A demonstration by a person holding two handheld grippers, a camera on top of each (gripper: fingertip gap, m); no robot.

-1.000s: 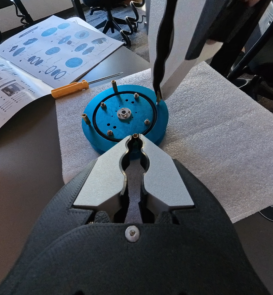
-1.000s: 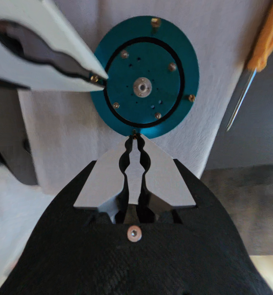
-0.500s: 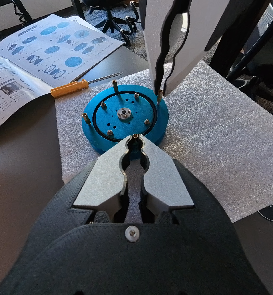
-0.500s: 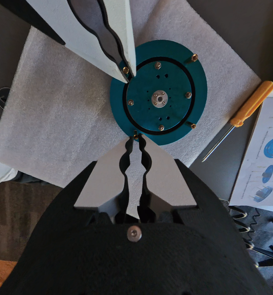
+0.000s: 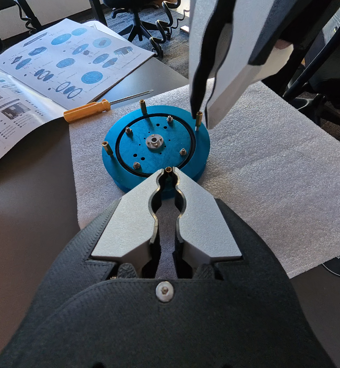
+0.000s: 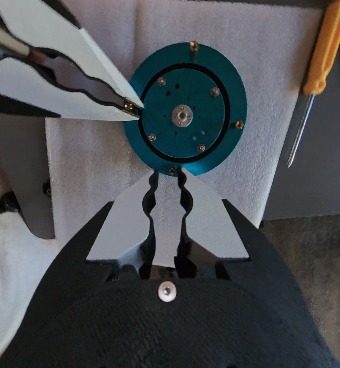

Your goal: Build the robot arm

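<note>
A blue round disc with a black ring and a silver hub lies on white foam; it also shows in the right wrist view. Several brass standoffs stand upright on its rim. My left gripper is shut on the near standoff, and shows in the right wrist view at the left. My right gripper is open, its tips on either side of another standoff with a gap. In the left wrist view it hangs over the disc's far right rim around that standoff.
The white foam sheet covers the grey table. An orange-handled screwdriver lies at the foam's far left edge, also in the right wrist view. An open booklet lies behind it. Office chairs stand beyond the table.
My right gripper has opened its jaws off the far-right standoff, which stays upright on the disc, and its view has swung round. My left gripper has kept its hold and place.
</note>
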